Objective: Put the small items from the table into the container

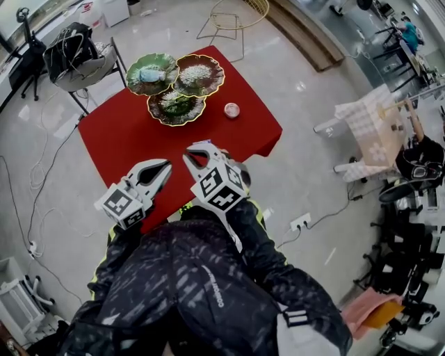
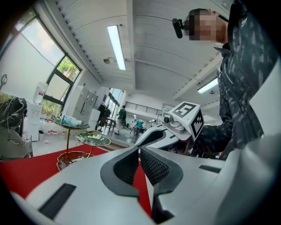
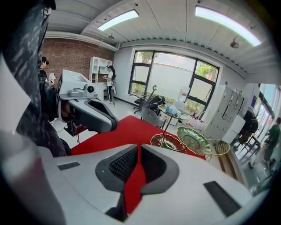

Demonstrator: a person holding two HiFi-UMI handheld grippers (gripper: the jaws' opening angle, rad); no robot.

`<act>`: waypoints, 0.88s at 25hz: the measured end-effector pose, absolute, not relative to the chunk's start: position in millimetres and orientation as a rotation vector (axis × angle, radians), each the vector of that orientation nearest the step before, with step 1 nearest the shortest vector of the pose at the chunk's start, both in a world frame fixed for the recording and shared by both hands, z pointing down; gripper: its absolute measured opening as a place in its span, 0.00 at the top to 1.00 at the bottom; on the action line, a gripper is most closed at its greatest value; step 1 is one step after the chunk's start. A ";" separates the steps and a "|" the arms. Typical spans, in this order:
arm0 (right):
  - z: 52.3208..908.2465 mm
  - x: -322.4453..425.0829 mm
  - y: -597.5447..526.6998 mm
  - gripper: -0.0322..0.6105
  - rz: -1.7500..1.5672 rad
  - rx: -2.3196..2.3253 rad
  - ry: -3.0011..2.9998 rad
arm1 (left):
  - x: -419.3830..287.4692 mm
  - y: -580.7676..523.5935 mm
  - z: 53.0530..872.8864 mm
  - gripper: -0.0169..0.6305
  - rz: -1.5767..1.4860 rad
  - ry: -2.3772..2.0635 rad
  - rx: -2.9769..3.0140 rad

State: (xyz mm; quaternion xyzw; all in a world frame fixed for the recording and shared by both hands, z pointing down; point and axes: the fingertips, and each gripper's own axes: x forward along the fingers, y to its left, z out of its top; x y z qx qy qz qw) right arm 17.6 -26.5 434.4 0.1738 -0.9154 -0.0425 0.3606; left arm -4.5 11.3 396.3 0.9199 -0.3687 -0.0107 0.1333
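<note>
A red-clothed table (image 1: 118, 132) carries a tiered stand of three leaf-shaped dishes (image 1: 175, 83), green and brown. A pale blue item (image 1: 151, 73) lies in the top green dish. A small round pinkish item (image 1: 231, 110) sits on the cloth to the right of the stand. My left gripper (image 1: 165, 165) and right gripper (image 1: 188, 156) hover side by side over the table's near edge, well short of the stand. Both are shut with nothing between the pads. The stand (image 3: 182, 137) shows beyond the shut right gripper (image 3: 138, 147). The left gripper (image 2: 139, 149) is shut, with the stand (image 2: 83, 139) at its left.
A chair with a black bag (image 1: 73, 49) stands at the table's far left, a wire stool (image 1: 233, 17) behind it. Cables and a power strip (image 1: 300, 222) lie on the floor. A checked-cloth table (image 1: 368, 122) stands at the right, where a person sits.
</note>
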 end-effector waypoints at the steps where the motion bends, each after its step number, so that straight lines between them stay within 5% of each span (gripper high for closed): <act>1: 439.6 19.5 -29.0 0.91 -0.104 0.446 -2.350 | -3.1 9.1 399.1 0.95 -0.029 -1.062 2.666; 13: 493.0 36.3 -60.5 0.91 -0.011 0.398 -2.281 | 17.8 -21.8 422.5 0.95 -0.055 -0.975 2.632; 22: 534.1 52.1 -92.7 0.81 0.019 0.351 -2.214 | 33.0 -49.9 447.9 0.95 -0.009 -0.905 2.632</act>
